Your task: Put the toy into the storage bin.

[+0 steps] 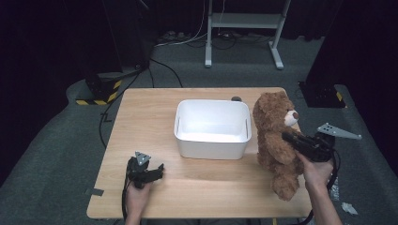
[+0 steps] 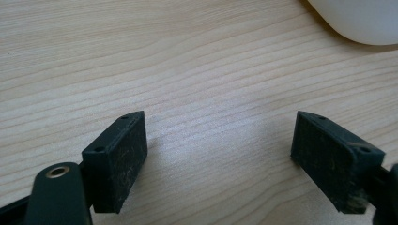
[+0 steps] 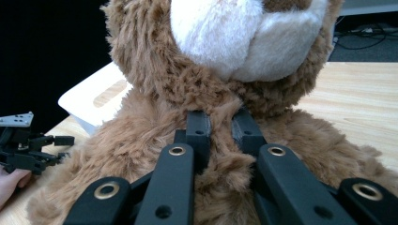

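Setting: dark room with grey carpet, cables and a metal stand (image 1: 244,21) behind a pale wooden worktop (image 1: 155,117).
Bin: white plastic bin (image 1: 212,129) stands near the middle of the worktop, open side up, nothing inside it.
Teddy bear: brown teddy bear (image 1: 277,140) sits upright at the worktop's right side, just beside the bin's right wall, its pale muzzle turned toward the right edge.
Right hand-held gripper: the right hand-held gripper (image 3: 224,127) has its jaws pressed nearly together, pinching a fold of fur on the bear's chest just under the chin.
Left hand-held gripper: the left hand-held gripper (image 2: 218,159) rests low over bare wood near the front left, jaws spread wide with nothing between them.
Handling: the bear looks light, soft and squashy; plush gives under the pads and a thin pinch of fur could slip or let the body swing.
Where to hold: a deeper bite around the neck or torso would likely carry it more surely than the fur alone.
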